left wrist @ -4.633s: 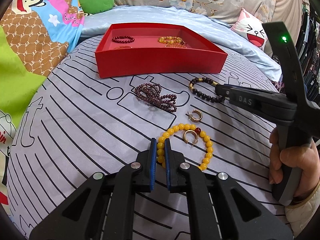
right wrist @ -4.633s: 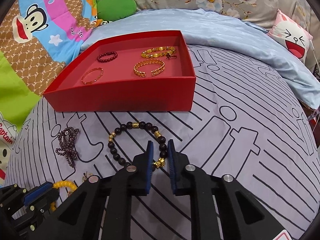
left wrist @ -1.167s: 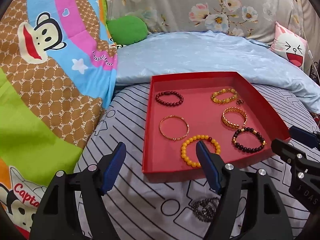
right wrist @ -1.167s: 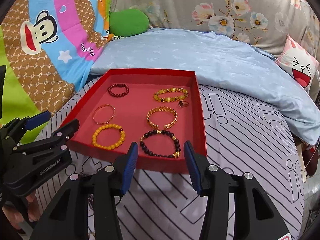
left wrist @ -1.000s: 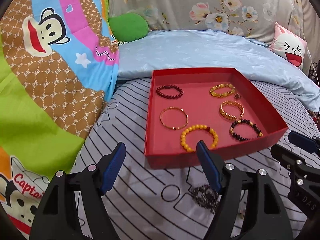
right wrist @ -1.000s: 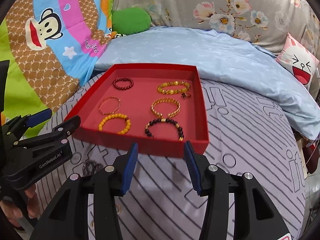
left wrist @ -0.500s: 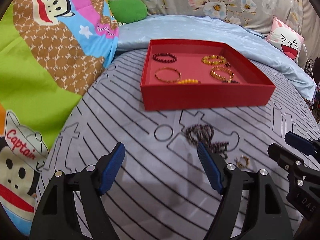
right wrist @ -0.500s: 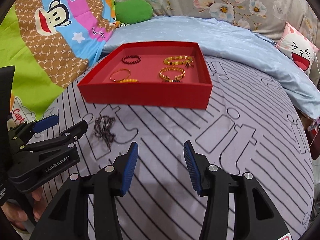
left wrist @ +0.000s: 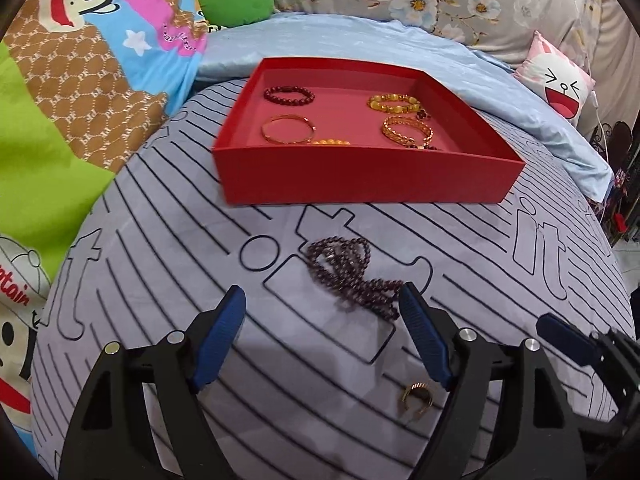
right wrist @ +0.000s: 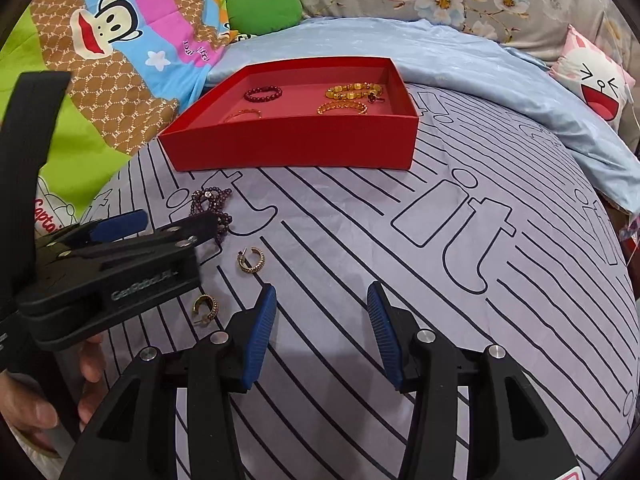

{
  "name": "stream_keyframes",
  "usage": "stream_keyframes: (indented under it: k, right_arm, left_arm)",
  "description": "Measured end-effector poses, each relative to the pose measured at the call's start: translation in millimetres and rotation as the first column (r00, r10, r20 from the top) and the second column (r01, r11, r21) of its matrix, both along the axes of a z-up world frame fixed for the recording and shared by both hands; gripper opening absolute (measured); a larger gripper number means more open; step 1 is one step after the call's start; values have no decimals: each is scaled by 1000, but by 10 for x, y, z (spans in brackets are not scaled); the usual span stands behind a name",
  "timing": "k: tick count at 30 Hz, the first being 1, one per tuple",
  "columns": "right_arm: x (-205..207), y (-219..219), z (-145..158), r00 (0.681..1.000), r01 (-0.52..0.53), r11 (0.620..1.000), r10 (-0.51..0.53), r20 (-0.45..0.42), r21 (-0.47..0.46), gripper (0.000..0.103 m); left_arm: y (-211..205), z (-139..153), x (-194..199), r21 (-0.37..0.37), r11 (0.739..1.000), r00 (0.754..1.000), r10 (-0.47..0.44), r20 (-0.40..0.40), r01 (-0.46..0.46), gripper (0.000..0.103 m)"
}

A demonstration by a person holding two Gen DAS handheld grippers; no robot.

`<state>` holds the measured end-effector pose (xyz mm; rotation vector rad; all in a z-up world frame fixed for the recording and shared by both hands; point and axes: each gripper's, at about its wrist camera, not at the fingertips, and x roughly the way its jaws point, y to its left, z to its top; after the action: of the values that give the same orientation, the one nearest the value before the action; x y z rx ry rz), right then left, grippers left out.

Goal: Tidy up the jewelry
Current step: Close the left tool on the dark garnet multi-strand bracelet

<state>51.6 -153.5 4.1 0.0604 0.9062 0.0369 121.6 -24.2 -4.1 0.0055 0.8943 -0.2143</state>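
A: Now both grippers have dropped back from the red tray [left wrist: 368,178] to the bed [left wrist: 168,264]; six bracelets lie inside it.

B: What's left?

A: A dark bead strand [left wrist: 352,276] and two gold earrings [right wrist: 251,260]. Left gripper [left wrist: 320,336] is opening wide, empty; right gripper [right wrist: 322,336] half-open, empty. Plenty of clear bed around them.

Both grippers are black plastic frames with triangular cut-outs and silver round screw heads. The left gripper [left wrist: 322,336] and right gripper [right wrist: 322,336] carry ribbed blue pads [right wrist: 260,336] on their fingers. White lettering marks the left gripper's side.
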Motion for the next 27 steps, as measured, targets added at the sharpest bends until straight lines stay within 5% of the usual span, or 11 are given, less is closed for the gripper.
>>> stream_keyframes:
  k: [4, 11, 27]
  right_arm:
    - [14, -16, 6, 1000, 0, 1000, 0, -1, 6, 47]
    - [35, 69, 5, 999, -33, 999, 33, 1, 22, 47]
    - [57, 244, -72, 997, -69, 996, 71, -21, 55, 38]
  left_arm:
    - [-57, -56, 86, 5, 1000, 1000, -7, -13, 7, 59]
    - [107, -51, 105, -13, 1000, 1000, -7, -12, 7, 13]
    - [405, -58, -167, -22, 1000, 1000, 14, 7, -14, 8]
